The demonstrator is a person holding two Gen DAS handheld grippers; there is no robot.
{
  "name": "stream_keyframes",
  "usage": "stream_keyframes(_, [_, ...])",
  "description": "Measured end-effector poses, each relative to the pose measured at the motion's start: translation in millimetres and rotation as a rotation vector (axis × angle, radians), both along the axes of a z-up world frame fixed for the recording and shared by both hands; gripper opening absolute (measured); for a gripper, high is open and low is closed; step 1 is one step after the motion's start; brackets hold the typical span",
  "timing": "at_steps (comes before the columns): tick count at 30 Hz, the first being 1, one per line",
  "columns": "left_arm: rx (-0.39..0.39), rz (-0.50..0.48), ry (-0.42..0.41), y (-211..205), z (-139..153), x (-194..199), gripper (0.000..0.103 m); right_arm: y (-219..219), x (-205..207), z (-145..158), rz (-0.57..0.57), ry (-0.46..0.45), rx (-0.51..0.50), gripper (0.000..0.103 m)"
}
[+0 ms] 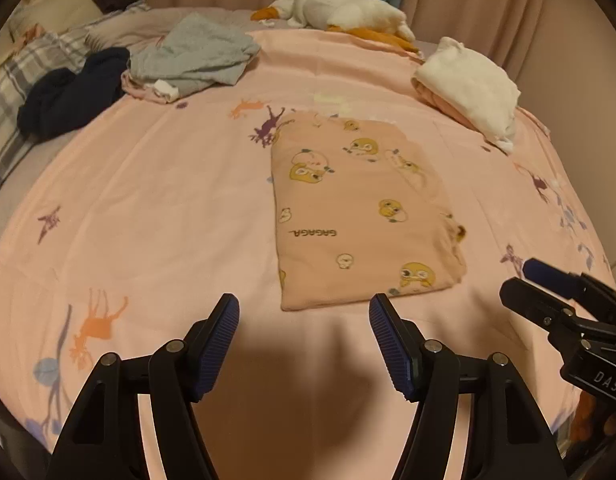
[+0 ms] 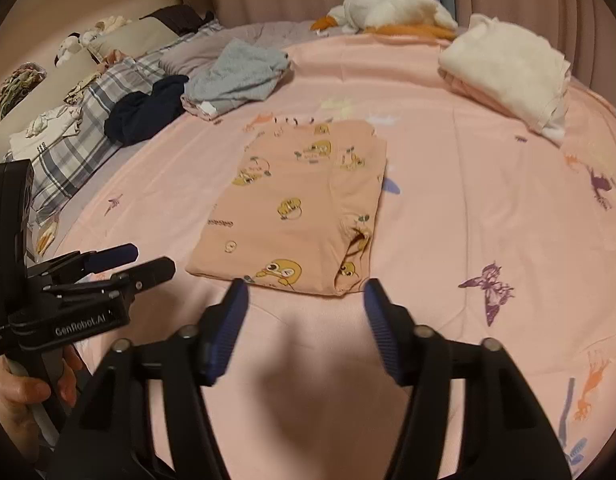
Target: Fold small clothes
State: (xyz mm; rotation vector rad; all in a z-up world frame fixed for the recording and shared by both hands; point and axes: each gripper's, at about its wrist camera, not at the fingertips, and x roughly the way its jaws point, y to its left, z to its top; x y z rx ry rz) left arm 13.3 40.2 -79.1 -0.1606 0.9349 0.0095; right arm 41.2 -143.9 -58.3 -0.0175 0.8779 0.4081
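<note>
A small peach garment (image 1: 359, 216) printed with yellow cartoon chicks lies folded into a flat rectangle on the pink bedsheet (image 1: 156, 200); in the right wrist view the same garment (image 2: 300, 216) sits just beyond the fingertips. My left gripper (image 1: 304, 312) hovers just short of the garment's near edge, open, with nothing between its blue pads. My right gripper (image 2: 306, 296) is also open and empty, over the near edge of the fold. Each gripper shows in the other's view: the right gripper (image 1: 547, 280) at the right, the left gripper (image 2: 132, 264) at the left, held by a hand (image 2: 24, 392).
A grey garment (image 1: 192, 60) on a pink one and a dark navy garment (image 1: 72, 92) lie at the back left. A folded white and pink stack (image 1: 471, 88) rests at the back right. A white plush goose (image 1: 347, 12) lies by the curtain. Plaid bedding (image 2: 76, 120) lies left.
</note>
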Motion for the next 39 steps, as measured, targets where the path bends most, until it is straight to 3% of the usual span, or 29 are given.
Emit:
stream_keyframes(4, [0.027, 0.017, -0.02, -4, 15, -11, 0.088, 1, -10, 12, -0.013, -0.048, -0.014, 0.087])
stream_keyframes(6, [0.041, 0.027, -0.031, -6, 22, -16, 0.093, 2, -16, 17, -0.023, -0.079, -0.033, 0.093])
stream_keyframes(10, [0.051, 0.035, -0.055, -8, 36, -25, 0.094, 2, -22, 27, -0.02, -0.1, -0.024, 0.103])
stream_keyframes(14, [0.066, 0.063, -0.062, -9, 48, -32, 0.099, 3, -30, 39, -0.02, -0.133, -0.027, 0.103])
stream_keyframes(25, [0.089, 0.081, -0.047, -14, 70, -43, 0.101, 8, -47, 67, -0.041, -0.151, -0.022, 0.103])
stream_keyframes(33, [0.11, 0.115, -0.005, -13, 64, -43, 0.101, 8, -44, 56, -0.071, -0.101, -0.036, 0.103])
stream_keyframes(39, [0.104, 0.117, -0.003, -11, 67, -45, 0.101, 11, -47, 63, -0.057, -0.111, -0.038, 0.103])
